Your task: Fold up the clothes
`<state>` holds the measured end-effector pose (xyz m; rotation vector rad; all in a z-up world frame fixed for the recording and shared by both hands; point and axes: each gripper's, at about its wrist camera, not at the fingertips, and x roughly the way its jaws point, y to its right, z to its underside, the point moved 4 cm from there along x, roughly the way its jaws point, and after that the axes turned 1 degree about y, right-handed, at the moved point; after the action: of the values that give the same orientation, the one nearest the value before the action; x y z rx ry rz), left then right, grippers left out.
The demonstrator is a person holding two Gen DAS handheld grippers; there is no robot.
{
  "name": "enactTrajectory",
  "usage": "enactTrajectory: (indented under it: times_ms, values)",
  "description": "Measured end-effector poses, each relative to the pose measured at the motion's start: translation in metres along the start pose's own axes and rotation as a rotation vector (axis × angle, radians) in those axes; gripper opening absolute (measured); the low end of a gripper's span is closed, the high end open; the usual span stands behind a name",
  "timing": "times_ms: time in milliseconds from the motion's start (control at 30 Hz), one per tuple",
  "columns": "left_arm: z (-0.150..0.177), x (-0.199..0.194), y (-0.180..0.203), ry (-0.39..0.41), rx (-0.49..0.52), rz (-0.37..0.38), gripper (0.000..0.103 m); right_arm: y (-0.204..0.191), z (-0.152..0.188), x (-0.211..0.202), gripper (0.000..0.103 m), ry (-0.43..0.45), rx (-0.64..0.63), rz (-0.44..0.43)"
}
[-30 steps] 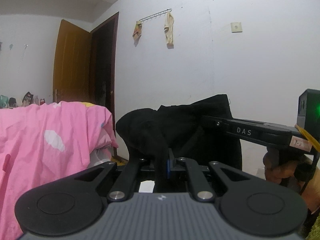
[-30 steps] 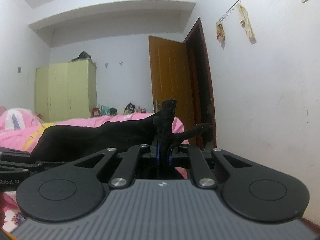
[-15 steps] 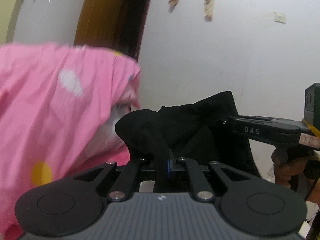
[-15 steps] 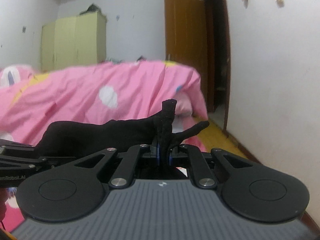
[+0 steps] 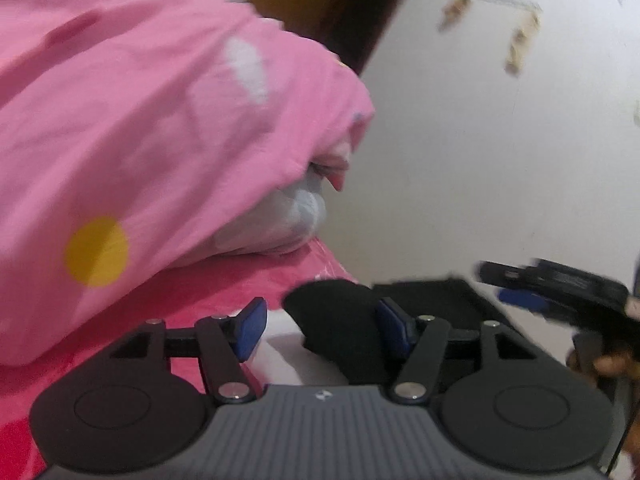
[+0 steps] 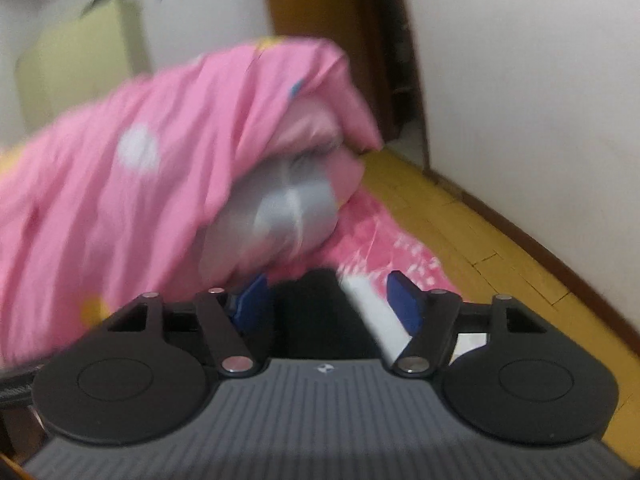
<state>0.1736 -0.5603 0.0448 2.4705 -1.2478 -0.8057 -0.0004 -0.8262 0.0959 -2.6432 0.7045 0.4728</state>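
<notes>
A black garment [image 5: 336, 320] lies low on the pink bed sheet [image 5: 248, 280], partly over a white patch [image 5: 280, 354]. My left gripper [image 5: 322, 330] has its jaws opening; the cloth sits loose between the blue pads [image 5: 250, 330], close to the right one. In the right wrist view the same black garment [image 6: 312, 312] lies between the opening jaws of my right gripper [image 6: 328, 304], and no pad presses it. That right gripper [image 5: 520, 288] also shows at the right edge of the left wrist view, with a hand [image 5: 612, 360] behind it.
A bunched pink quilt [image 5: 140, 120] with white and yellow dots rises on the left, a grey-white pillow [image 5: 280, 220] under its edge. Yellow wooden floor [image 6: 480, 232] runs along the white wall to a brown door [image 6: 320, 12]. A green wardrobe [image 6: 80, 60] stands far back.
Both grippers have come down from the air to the bed and opened. The black garment, pinched in both before, now lies loose between the spread pads.
</notes>
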Motion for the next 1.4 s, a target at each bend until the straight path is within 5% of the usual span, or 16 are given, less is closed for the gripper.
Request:
enactTrajectory:
  times_ms: [100,200,300,433,567,767,867,967,1167,1300,1400]
  values:
    - [-0.005,-0.012,-0.004,0.049,0.005,-0.014,0.060,0.011,-0.008,-0.024,0.072,0.072,0.065,-0.005]
    - [-0.006,-0.024,0.004,0.087,0.060,0.017,0.056,0.003,-0.010,-0.034,0.030,0.050,0.050,-0.113]
    - [-0.001,-0.023,0.022,0.065,0.134,0.059,0.053,-0.020,-0.008,-0.017,0.010,-0.068,-0.023,-0.153]
    - [0.007,-0.006,0.033,-0.024,0.182,0.017,0.049,-0.031,0.001,0.028,0.010,-0.247,0.001,-0.078]
    - [0.009,0.015,0.020,-0.081,0.139,-0.015,0.054,-0.020,0.005,0.058,0.007,-0.319,0.101,0.030]
    - [-0.002,0.019,-0.009,-0.085,-0.044,-0.019,0.062,0.010,-0.002,0.046,0.015,-0.270,0.206,0.219]
    - [-0.009,0.015,-0.019,-0.057,-0.101,-0.044,0.060,0.030,-0.009,0.015,0.015,-0.207,0.251,0.218]
    - [-0.016,0.005,-0.024,-0.022,-0.117,-0.045,0.059,0.041,-0.010,-0.027,0.015,-0.156,0.242,0.117]
    - [-0.001,-0.037,0.024,-0.007,0.196,0.076,0.061,0.033,0.030,-0.107,0.015,-0.124,0.091,-0.067]
    - [0.032,-0.043,0.053,-0.084,0.371,0.118,0.062,0.043,0.070,-0.132,0.015,-0.134,0.032,-0.021]
    - [0.035,-0.044,0.052,-0.065,0.370,0.082,0.062,0.068,0.081,-0.142,0.016,-0.095,0.066,0.118]
